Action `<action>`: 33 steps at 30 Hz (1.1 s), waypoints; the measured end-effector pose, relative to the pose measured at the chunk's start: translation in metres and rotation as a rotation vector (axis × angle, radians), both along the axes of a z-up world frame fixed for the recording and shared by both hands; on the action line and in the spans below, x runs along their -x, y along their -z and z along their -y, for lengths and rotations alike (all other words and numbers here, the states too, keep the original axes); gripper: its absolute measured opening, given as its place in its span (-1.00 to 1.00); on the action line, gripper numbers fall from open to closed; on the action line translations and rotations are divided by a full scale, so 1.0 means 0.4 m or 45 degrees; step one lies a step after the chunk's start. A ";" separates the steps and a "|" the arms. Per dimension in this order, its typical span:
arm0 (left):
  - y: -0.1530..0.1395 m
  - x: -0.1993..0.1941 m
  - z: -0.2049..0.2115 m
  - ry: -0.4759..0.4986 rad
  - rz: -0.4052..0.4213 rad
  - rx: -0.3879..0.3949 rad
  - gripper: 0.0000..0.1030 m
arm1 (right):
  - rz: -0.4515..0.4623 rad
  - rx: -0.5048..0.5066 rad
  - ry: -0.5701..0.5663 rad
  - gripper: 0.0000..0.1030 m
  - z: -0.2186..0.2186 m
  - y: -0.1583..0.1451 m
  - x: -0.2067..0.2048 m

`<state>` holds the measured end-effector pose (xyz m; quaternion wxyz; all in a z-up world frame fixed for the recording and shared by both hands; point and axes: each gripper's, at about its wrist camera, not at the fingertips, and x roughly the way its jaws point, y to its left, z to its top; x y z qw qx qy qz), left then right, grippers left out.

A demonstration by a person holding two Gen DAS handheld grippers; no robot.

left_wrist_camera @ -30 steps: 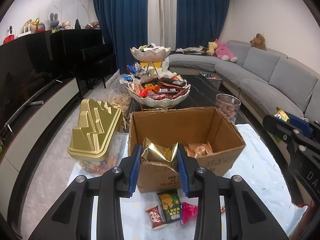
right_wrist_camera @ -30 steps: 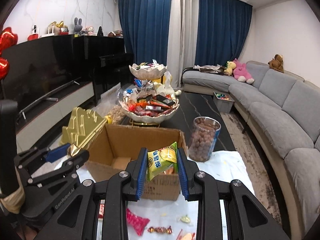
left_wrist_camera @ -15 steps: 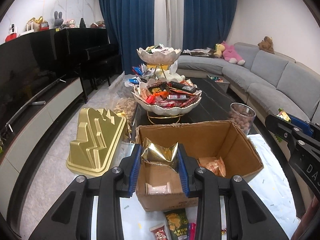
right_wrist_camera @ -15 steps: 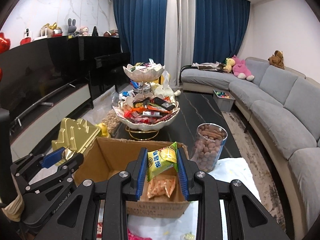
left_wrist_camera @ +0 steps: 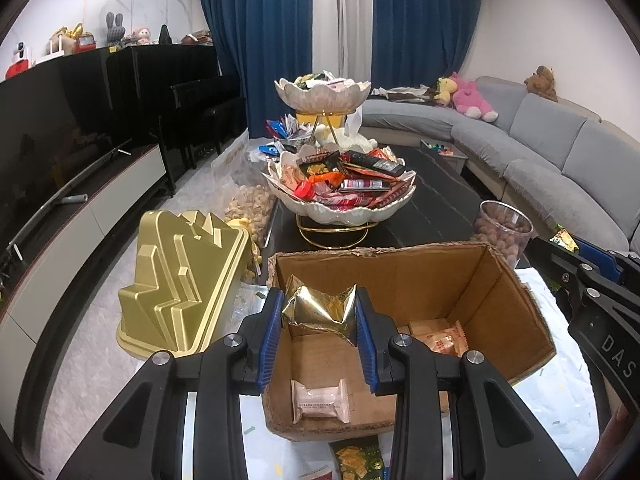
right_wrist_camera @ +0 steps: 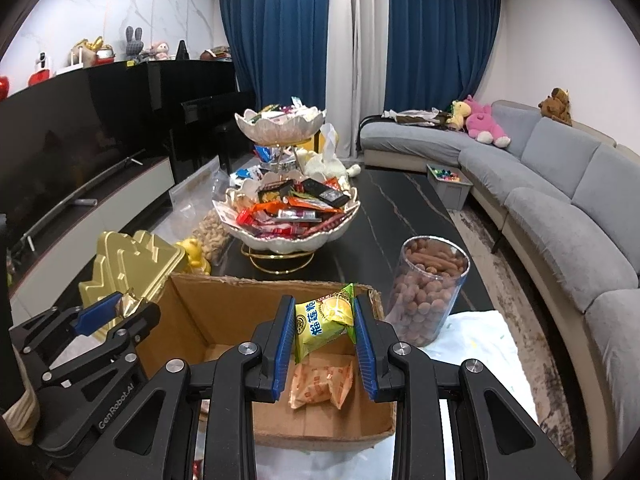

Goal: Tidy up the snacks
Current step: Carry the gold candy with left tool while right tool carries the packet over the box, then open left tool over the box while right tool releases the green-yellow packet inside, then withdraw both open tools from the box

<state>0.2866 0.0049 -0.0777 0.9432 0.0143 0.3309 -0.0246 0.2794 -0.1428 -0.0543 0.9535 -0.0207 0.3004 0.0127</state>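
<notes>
An open cardboard box [left_wrist_camera: 516, 320] [right_wrist_camera: 192, 312] stands on the table in front of both grippers. My left gripper [left_wrist_camera: 318, 320] is shut on a gold foil packet [left_wrist_camera: 316, 310] and holds it above the box's left side. My right gripper [right_wrist_camera: 324, 326] is shut on a yellow-green candy packet [right_wrist_camera: 324, 320] above the box's right side. Inside the box lie a pink wrapped snack [left_wrist_camera: 320, 400] and orange packets [left_wrist_camera: 438, 336] [right_wrist_camera: 322, 384].
A gold lid-shaped container [left_wrist_camera: 176, 284] stands left of the box. A two-tier white bowl stand [left_wrist_camera: 340, 212] full of snacks is behind it. A clear jar of nuts [right_wrist_camera: 428, 288] is at the right. Loose packets [left_wrist_camera: 356, 458] lie on the white cloth in front.
Both grippers have risen and moved forward over the box with their packets held. The box interior now shows from above.
</notes>
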 end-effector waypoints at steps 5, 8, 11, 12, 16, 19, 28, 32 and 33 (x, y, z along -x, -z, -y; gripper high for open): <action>0.023 -0.016 -0.002 -0.003 -0.025 0.004 -0.33 | -0.037 0.002 -0.009 -0.41 -0.005 0.023 -0.026; 0.033 -0.025 -0.005 -0.008 -0.039 0.007 -0.33 | -0.060 0.009 -0.014 -0.41 -0.009 0.033 -0.040; 0.039 -0.032 -0.006 -0.001 -0.059 0.007 -0.32 | -0.085 0.002 -0.023 -0.41 -0.011 0.040 -0.052; 0.041 -0.033 -0.005 0.006 -0.064 0.006 -0.31 | -0.091 0.000 -0.030 -0.41 -0.012 0.042 -0.054; 0.042 -0.030 -0.001 0.024 -0.073 -0.011 -0.15 | -0.100 -0.003 -0.056 -0.33 -0.017 0.038 -0.055; 0.034 -0.021 -0.006 0.014 -0.057 -0.005 0.24 | -0.087 -0.001 -0.056 -0.03 -0.014 0.028 -0.048; -0.009 0.006 -0.016 -0.019 -0.017 0.001 0.70 | -0.023 -0.002 0.003 0.52 0.018 -0.027 -0.022; -0.041 0.032 -0.008 -0.017 0.018 0.002 0.80 | -0.001 0.003 0.019 0.52 0.034 -0.055 0.000; -0.048 0.037 -0.007 -0.015 0.024 0.001 0.80 | 0.004 0.000 0.024 0.52 0.036 -0.062 0.005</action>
